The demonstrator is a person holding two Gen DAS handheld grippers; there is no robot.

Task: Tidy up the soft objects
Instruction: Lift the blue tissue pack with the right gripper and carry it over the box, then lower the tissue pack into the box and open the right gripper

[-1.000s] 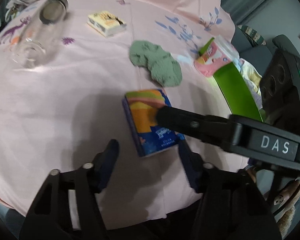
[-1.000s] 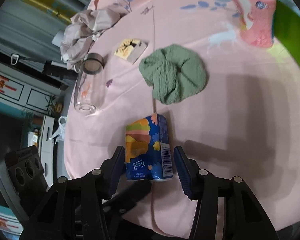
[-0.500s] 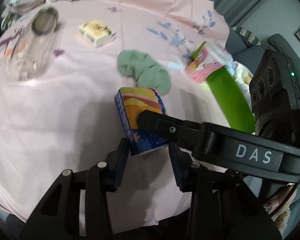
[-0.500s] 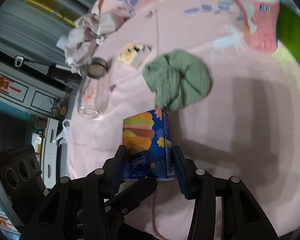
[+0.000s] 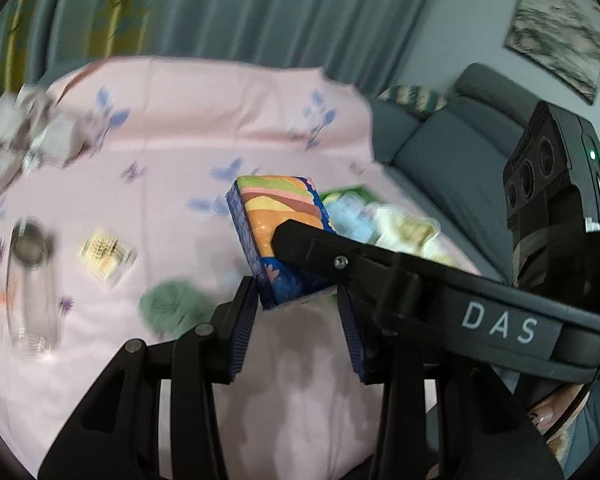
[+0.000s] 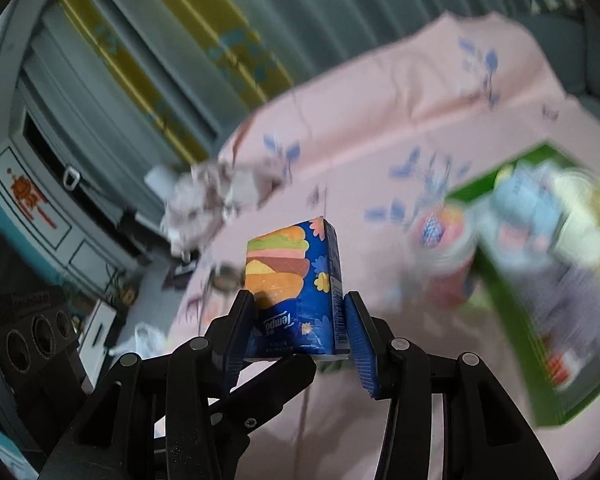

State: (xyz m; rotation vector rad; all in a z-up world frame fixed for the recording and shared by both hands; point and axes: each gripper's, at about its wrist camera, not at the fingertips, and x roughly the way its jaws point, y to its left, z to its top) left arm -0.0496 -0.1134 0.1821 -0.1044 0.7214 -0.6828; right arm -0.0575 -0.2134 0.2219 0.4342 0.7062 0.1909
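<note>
Compared with a second ago, the pink floral tablecloth (image 5: 172, 132) is now lying well below both sets of jaws rather than right under them, and curtains and a grey sofa (image 5: 440, 148) are filling the space beyond the jaws in the left wrist view. The tissue pack (image 5: 278, 236), which was lying flat on the cloth between open jaws, is now being held up off the cloth by both tools at once. The left gripper (image 5: 298, 300) has just been closing and its blue pads are pressing on the pack's lower end; the right gripper (image 6: 300, 328) has also just been narrowing and is clamping the same pack (image 6: 294, 292) by its long sides, with one of its fingers crossing in front of the pack in the left view. The pack is showing a dark blue wrapper with flowers and a stacked burger picture in green, pink, yellow and orange. Ahead and right of the right jaws, the green box (image 6: 540, 360) of soft items is blurring badly, so its contents are hard to tell apart. Left of the left jaws, the green cloth (image 5: 168, 304), the small yellow packet (image 5: 106, 258) and the clear glass bottle (image 5: 32, 292) are smearing with motion, and the crumpled grey fabric (image 5: 16, 148) is being cut off at the edge.
</note>
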